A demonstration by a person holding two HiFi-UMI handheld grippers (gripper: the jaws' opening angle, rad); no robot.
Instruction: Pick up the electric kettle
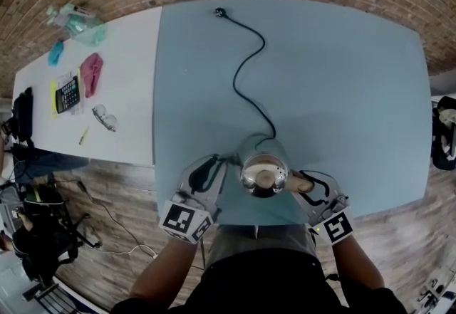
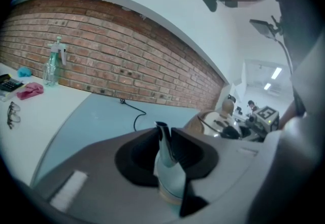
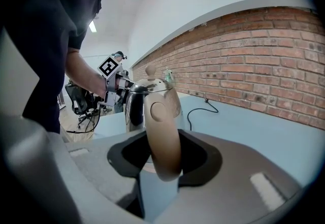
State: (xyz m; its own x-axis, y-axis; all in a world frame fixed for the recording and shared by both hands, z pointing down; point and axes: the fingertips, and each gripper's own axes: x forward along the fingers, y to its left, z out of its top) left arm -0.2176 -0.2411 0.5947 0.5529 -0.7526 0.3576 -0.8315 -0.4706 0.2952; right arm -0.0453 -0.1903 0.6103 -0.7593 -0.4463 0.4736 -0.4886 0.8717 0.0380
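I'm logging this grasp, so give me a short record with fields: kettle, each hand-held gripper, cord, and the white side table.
kettle: upright on the blue table, near its front edge
right hand-held gripper: shut on the tan handle
left hand-held gripper: at the kettle's other side, jaws nearly together; whether they hold anything is unclear
cord: runs across the blue table to a plug lying near the far edge
white table: calculator, glasses, pink cloth, spray bottle
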